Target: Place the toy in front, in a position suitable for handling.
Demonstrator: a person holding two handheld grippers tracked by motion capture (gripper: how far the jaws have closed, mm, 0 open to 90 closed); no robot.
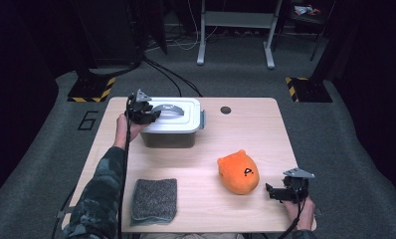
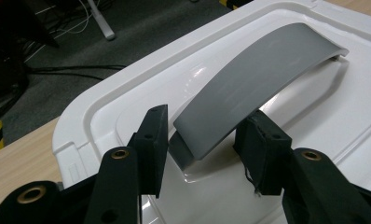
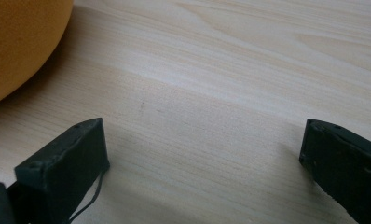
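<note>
A dark grey box [image 1: 168, 139] with a white lid [image 1: 186, 121] stands at the table's back left. The lid [image 2: 314, 121] carries an arched grey handle [image 1: 168, 108]. My left gripper [image 1: 150, 114] has its jaws on either side of one end of that handle [image 2: 253, 84], and my left gripper [image 2: 204, 128] is shut on it. An orange plush toy [image 1: 238, 172] lies at the front right. Just right of it, my right gripper [image 1: 269, 192] rests low over the wood. In the right gripper view the right gripper [image 3: 202, 140] stands open over bare tabletop, with the plush [image 3: 16, 42] at the left edge.
A folded grey cloth [image 1: 154, 199] lies at the front left of the wooden table [image 1: 250, 134]. A small round hole [image 1: 226, 110] sits near the table's back edge. Beyond the table are carpet, cables and stand legs [image 1: 236, 45].
</note>
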